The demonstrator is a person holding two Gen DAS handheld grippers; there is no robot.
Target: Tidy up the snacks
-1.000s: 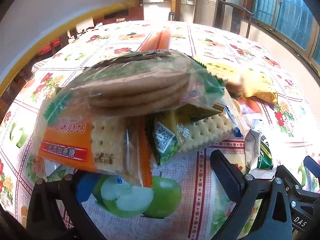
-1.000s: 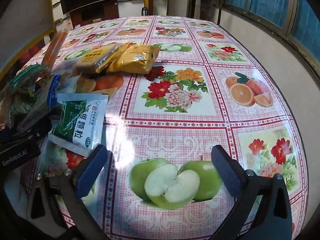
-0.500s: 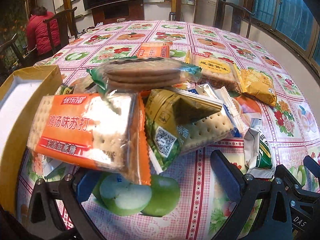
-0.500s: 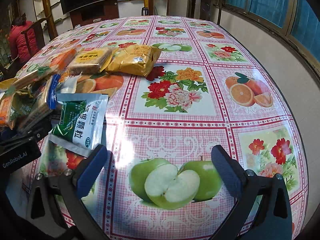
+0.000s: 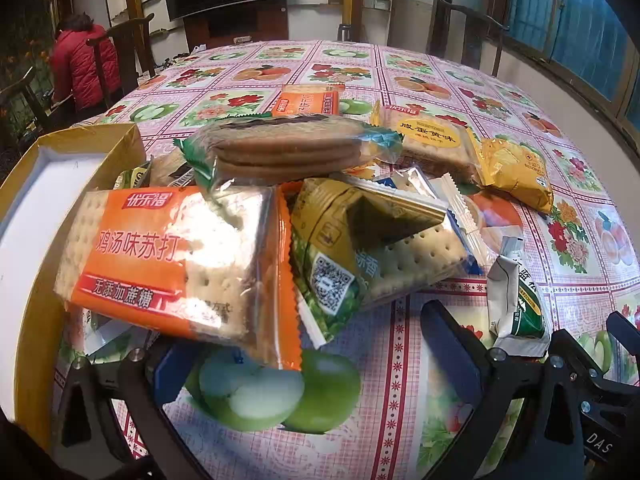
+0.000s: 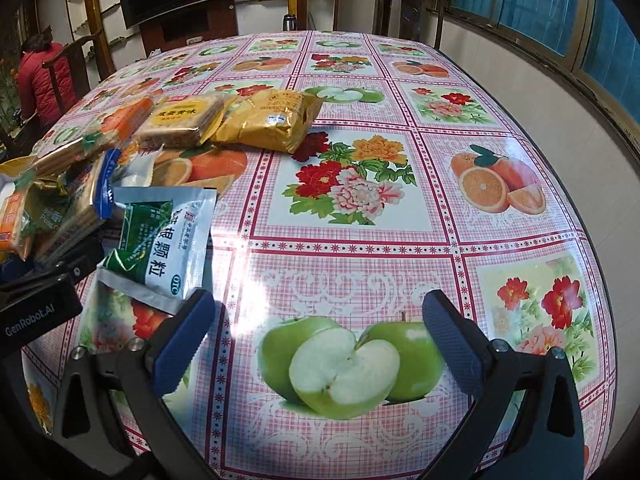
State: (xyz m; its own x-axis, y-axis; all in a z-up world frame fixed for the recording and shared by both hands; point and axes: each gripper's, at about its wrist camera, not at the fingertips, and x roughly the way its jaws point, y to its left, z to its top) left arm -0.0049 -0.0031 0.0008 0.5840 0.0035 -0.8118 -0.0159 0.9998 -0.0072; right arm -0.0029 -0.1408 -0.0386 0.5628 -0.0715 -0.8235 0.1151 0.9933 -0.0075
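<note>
A pile of snack packets lies on the fruit-print tablecloth [image 5: 384,432]. In the left wrist view an orange soda-cracker packet [image 5: 176,264] lies in front, a green-and-gold cracker packet [image 5: 372,256] to its right, and a clear packet of round biscuits [image 5: 288,148] on top. My left gripper [image 5: 308,344] is open and empty just before the pile. A yellow box with a white inside [image 5: 36,216] stands at the left. My right gripper [image 6: 316,332] is open and empty over bare cloth. A green-and-white sachet [image 6: 164,236] lies by its left finger.
A yellow egg-yolk cake packet [image 6: 184,120] and a gold bag [image 6: 268,120] lie further back. Another orange packet [image 5: 308,100] lies behind the pile. The left gripper's body [image 6: 36,300] shows at the right wrist view's left edge. Chairs and a seated person in red [image 5: 80,68] are beyond the table.
The yellow box that covered the upper left has dropped down to the left of the pile, and the snack packets have settled lower and flatter. The right gripper has not moved.
</note>
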